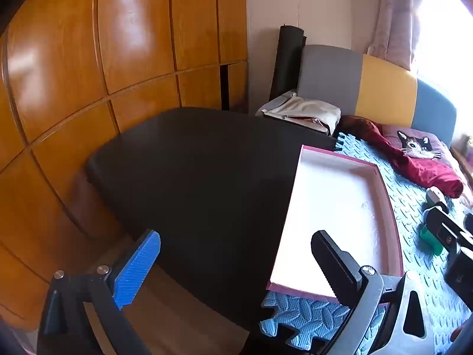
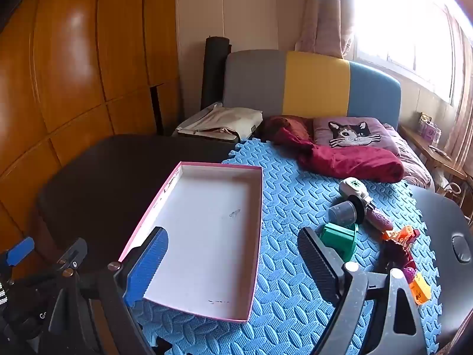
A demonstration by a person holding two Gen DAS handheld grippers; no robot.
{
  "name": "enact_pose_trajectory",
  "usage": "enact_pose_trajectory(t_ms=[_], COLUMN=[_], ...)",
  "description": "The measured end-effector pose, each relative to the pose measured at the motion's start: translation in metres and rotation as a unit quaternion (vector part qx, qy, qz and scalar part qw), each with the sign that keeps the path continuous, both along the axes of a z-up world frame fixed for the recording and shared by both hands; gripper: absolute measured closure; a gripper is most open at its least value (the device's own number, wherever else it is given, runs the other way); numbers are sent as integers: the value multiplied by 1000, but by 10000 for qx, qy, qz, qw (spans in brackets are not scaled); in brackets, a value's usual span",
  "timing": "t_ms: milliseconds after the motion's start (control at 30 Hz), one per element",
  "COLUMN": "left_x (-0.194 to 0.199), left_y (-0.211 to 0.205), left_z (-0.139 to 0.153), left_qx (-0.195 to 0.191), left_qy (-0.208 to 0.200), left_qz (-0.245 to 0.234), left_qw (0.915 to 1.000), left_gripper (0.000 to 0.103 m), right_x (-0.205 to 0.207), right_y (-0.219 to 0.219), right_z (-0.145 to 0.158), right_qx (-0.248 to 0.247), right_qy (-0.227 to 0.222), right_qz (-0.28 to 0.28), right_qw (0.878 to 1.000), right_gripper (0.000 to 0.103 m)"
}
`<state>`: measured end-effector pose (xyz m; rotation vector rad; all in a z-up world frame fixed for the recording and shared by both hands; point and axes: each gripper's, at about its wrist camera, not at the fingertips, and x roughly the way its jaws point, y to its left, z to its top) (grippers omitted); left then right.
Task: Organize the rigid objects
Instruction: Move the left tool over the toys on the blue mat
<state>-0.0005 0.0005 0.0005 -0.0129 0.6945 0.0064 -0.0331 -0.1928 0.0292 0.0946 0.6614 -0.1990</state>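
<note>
Right gripper (image 2: 233, 263): jaws wide, nothing held.
Left gripper (image 1: 236, 266): spread, empty.
Pink box (image 2: 207, 236): empty, mat's left edge.
Toys (image 2: 396, 242): jumbled, partly hidden.

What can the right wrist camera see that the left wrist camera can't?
Only the right wrist view shows the orange toy, the yellow block, the purple toy and the whole green cup.

Only the left wrist view shows most of the dark table by the wooden wardrobe.

Both show the empty pink box, the blue foam mat, the cat pillow and the red blanket. Both grippers are open and empty.
</note>
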Motion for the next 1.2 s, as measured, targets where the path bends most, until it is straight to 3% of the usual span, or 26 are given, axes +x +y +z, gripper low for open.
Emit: enact_pose_trajectory(t_ms=[433, 833, 1200], left_x=[1, -1, -7], left_y=[-26, -56, -80], left_z=[-4, 10, 9], left_qx=[354, 711, 870], left_qy=[72, -303, -403], left_qz=[-325, -706, -1052], left_qw=[9988, 9945, 9898], left_gripper=[0, 0, 0], right_x=[6, 0, -8], right_y=[-18, -48, -87], right_z=[-14, -22, -18], right_qx=[61, 81, 66], right_qy=[131, 149, 79], right_qz=[-10, -179, -450], right_qw=[9999, 9997, 9989], right_gripper=[12, 12, 12])
